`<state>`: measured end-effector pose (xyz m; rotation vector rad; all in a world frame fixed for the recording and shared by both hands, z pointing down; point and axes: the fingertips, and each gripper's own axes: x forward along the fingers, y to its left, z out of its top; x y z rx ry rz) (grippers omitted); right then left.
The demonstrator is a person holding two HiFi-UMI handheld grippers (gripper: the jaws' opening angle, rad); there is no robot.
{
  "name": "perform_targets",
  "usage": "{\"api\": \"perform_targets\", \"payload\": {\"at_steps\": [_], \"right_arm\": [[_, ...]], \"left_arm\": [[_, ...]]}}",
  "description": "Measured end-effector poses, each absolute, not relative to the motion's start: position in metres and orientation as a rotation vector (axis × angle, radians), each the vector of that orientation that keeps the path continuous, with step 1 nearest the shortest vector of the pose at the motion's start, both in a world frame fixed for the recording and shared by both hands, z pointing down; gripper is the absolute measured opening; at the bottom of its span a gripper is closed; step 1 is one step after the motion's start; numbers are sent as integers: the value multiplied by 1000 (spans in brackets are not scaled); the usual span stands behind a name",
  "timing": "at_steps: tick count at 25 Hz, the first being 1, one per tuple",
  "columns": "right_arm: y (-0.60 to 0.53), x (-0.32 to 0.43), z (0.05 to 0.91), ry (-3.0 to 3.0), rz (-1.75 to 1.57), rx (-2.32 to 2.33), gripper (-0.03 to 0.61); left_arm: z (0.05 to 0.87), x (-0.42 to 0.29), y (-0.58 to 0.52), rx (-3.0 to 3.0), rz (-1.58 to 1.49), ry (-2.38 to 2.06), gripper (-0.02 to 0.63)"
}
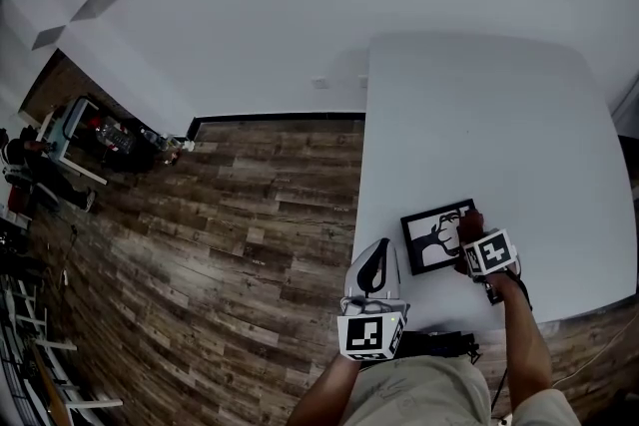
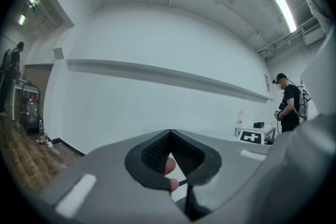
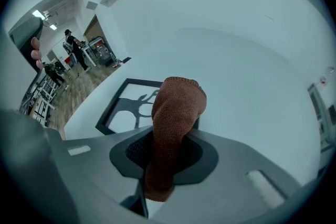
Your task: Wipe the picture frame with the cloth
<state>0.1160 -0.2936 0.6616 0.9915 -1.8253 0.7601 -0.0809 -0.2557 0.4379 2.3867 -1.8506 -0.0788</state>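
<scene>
Holding: the right gripper (image 3: 168,157) has its jaws pinched on a rust-brown cloth (image 3: 176,113), which stands out past the tips as a rounded wad.
Frame place: the picture frame (image 1: 434,236) lies flat on the white table (image 1: 479,115), lower centre-right of the head view and close to the near edge.
Key relation: in the right gripper view the frame (image 3: 131,110) spreads left of the wad and beyond it. Only its right side sits under the cloth, so the wipe likely has to run leftward.
Contact: I cannot tell whether the cloth presses on the glass.
Frame lie: slightly skewed to the table edge.
Other hand: the left gripper (image 1: 379,254) has its jaws pressed together on nothing. It is just left of the frame, aimed up at the wall.
Nearer hand: the right.
</scene>
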Motion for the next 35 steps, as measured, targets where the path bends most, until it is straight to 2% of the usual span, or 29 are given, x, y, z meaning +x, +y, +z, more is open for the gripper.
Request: {"api": "perform_targets", "payload": {"at_steps": [4, 8, 15, 23, 28, 35], "right_arm": [[-293, 143, 664, -1789, 773, 1029, 108], [-292, 135, 655, -1826, 769, 1026, 109], [-289, 40, 606, -2073, 779, 865, 108], [-252, -36, 647, -2055, 734, 621, 107], [-244, -23, 667, -2007, 755, 659, 107], [-262, 56, 670, -1934, 832, 823, 109]], "left_arm": [[434, -78, -256, 2388, -75, -1845, 0], [436, -76, -256, 2402, -78, -1845, 0], [435, -79, -253, 2389, -65, -1857, 0], [439, -86, -252, 2376, -62, -1877, 0], [443, -89, -250, 2368, -58, -1875, 0], [449, -81, -253, 2374, -40, -1841, 0]]}}
